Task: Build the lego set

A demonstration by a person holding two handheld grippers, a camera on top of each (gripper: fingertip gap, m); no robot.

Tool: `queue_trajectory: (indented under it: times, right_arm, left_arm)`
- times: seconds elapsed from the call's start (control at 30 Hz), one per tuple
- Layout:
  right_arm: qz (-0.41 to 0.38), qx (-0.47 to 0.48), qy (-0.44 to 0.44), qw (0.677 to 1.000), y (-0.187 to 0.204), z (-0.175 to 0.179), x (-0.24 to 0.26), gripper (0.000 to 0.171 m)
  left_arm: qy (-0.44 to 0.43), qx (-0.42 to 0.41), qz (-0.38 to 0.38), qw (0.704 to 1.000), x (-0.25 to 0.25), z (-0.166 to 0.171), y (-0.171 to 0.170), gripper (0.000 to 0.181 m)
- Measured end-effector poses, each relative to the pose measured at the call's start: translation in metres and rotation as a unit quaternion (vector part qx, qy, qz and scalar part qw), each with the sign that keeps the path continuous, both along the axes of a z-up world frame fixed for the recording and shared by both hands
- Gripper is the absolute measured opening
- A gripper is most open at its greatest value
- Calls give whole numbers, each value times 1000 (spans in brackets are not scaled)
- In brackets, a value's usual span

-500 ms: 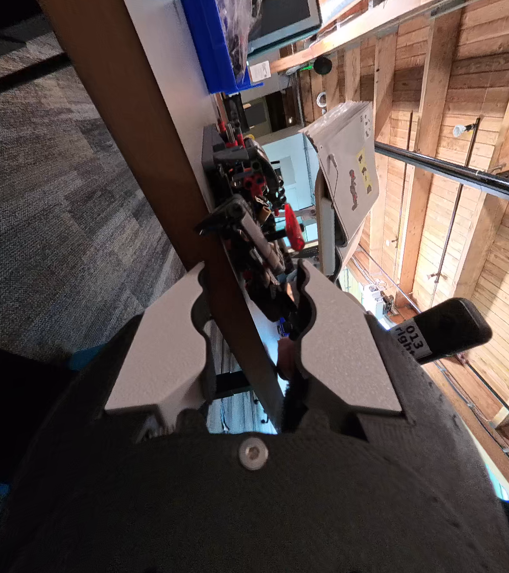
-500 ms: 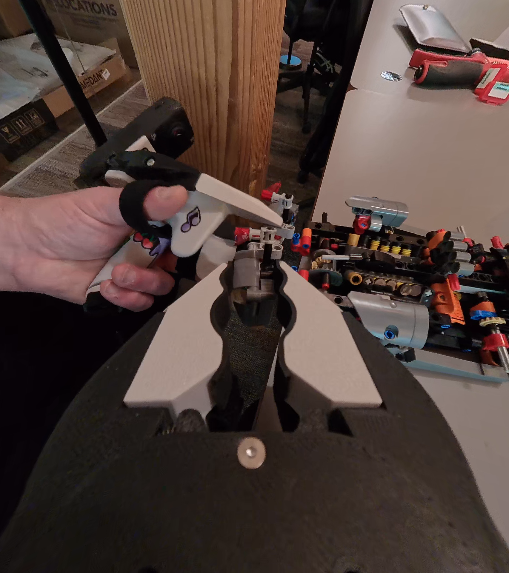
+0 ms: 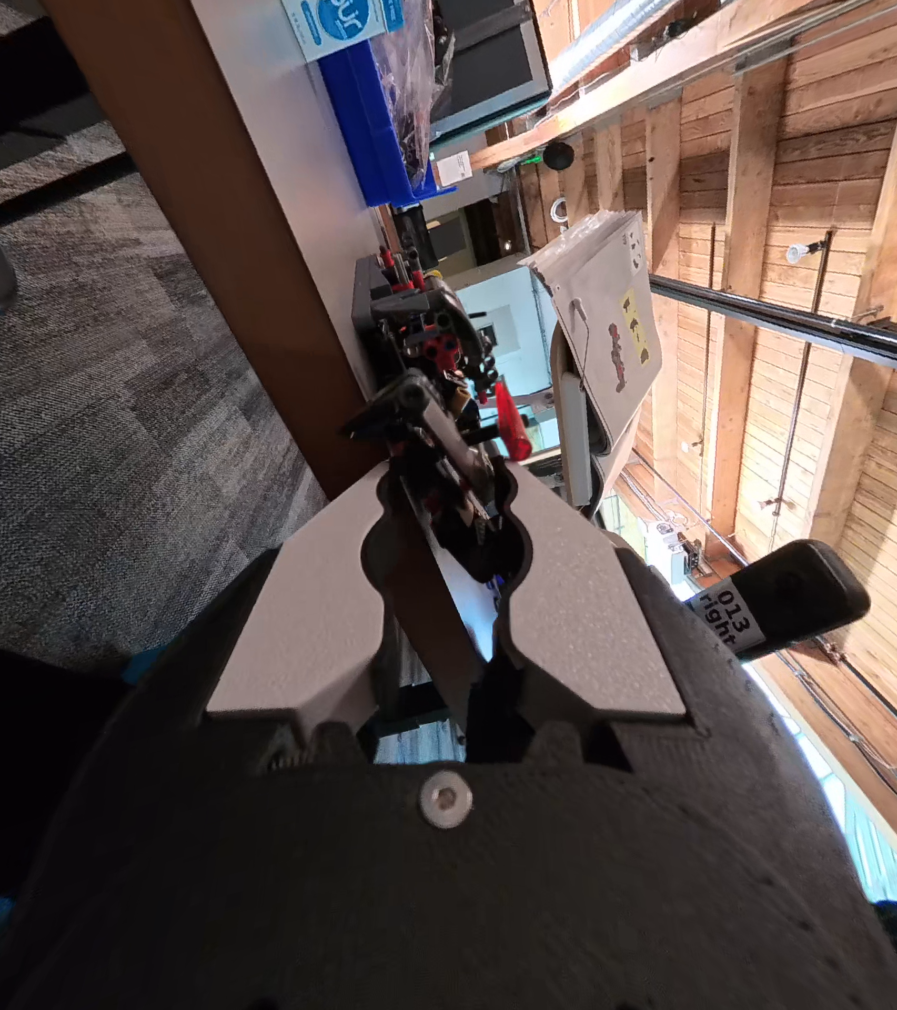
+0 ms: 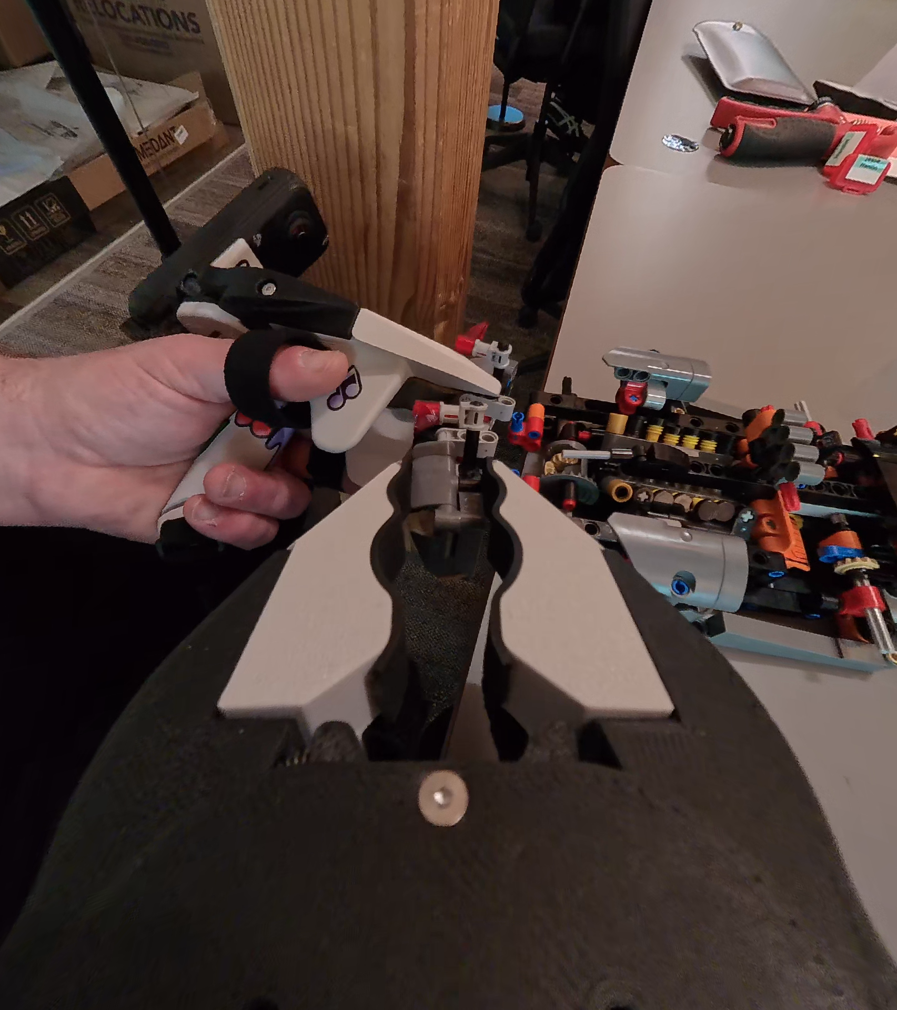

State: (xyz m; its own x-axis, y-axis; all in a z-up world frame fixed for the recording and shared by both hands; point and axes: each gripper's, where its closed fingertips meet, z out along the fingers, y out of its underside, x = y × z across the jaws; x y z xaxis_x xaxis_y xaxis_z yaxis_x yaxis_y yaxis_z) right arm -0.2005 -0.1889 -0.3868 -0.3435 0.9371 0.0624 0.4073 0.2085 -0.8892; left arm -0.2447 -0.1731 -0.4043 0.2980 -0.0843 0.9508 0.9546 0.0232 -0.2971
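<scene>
A long lego car chassis (image 4: 708, 492) in black, grey, orange and red lies on the grey table (image 4: 763, 300), its near end overhanging the table's left edge. My right gripper (image 4: 446, 470) is shut on a grey lego piece (image 4: 429, 486) at that end. A hand holds my left gripper from the left; its upper finger (image 4: 435, 366) rests on a small red and grey connector piece (image 4: 468, 410) at the same end. In the left wrist view, rolled sideways, my left gripper (image 3: 443, 481) is closed in around the chassis end (image 3: 435, 350) beside the table edge.
A wooden post (image 4: 369, 164) stands just behind the chassis end. A red-handled tool (image 4: 785, 131) and a grey pouch (image 4: 746, 54) lie at the far side of the table. A blue bin (image 3: 375, 109) and a propped instruction booklet (image 3: 610, 328) stand beyond the chassis.
My left gripper's fingers have drawn closer together around the chassis end. My right gripper keeps its hold on the grey piece and has barely moved.
</scene>
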Motion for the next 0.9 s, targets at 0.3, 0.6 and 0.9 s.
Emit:
queue_trajectory:
  times: [0.3, 0.6, 0.9]
  right_arm:
    - [-6, -15, 0, 1000, 4, 2, -1, 23]
    - [-1, -27, -21, 999, 3, -3, 0, 24]
    - [15, -15, -17, 1000, 3, 7, 6, 28]
  left_arm:
    - [19, -4, -10, 1000, 2, 4, 3, 27]
    - [34, -13, 4, 999, 1, 3, 1, 19]
    - [39, -29, 17, 999, 1, 2, 2, 19]
